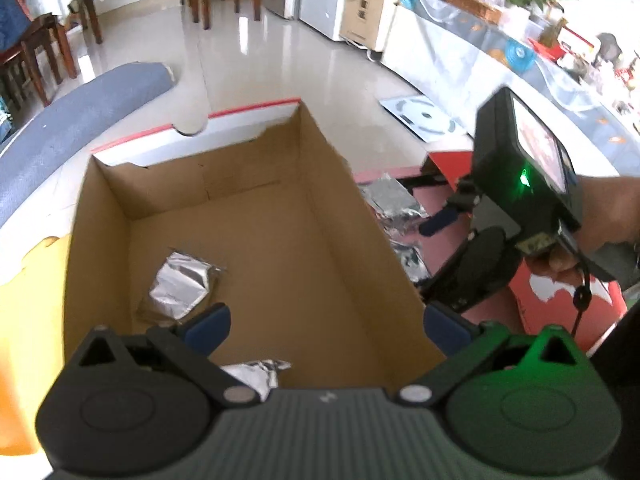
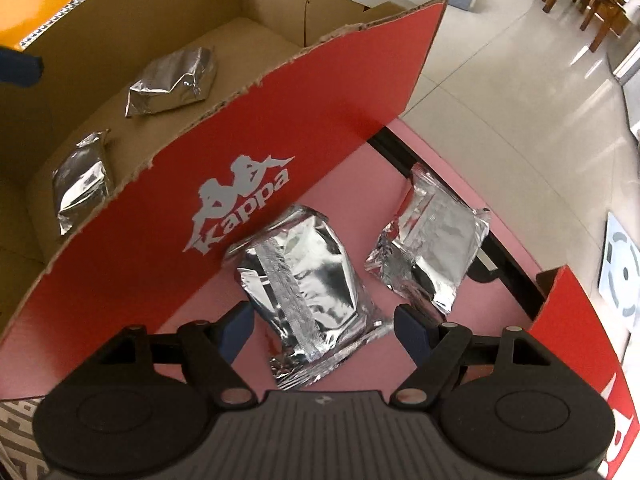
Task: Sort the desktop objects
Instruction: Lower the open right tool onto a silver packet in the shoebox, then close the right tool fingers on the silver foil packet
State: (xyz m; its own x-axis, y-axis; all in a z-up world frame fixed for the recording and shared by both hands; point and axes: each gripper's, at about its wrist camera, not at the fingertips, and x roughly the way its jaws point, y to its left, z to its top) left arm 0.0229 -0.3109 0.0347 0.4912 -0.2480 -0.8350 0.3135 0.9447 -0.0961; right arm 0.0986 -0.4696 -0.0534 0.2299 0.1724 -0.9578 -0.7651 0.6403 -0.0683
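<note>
My left hand-held gripper (image 1: 326, 326) hangs released over the box (image 2: 280, 120), holding nothing. I count 2 packets inside it: 1 near the front wall (image 2: 82, 182), 1 further in (image 2: 172, 82). My right hand-held gripper (image 2: 324, 320) is also spread wide and empty, straddling the near packet (image 2: 308, 296), which lies on the pink surface (image 2: 352, 160) just outside the box. 1 more packet (image 2: 430, 254) lies beside it to the right, apart. I judge these foil packets light, soft, crinkly and slippery. Best hold: across the middle of the body, not the thin crimped ends.
</note>
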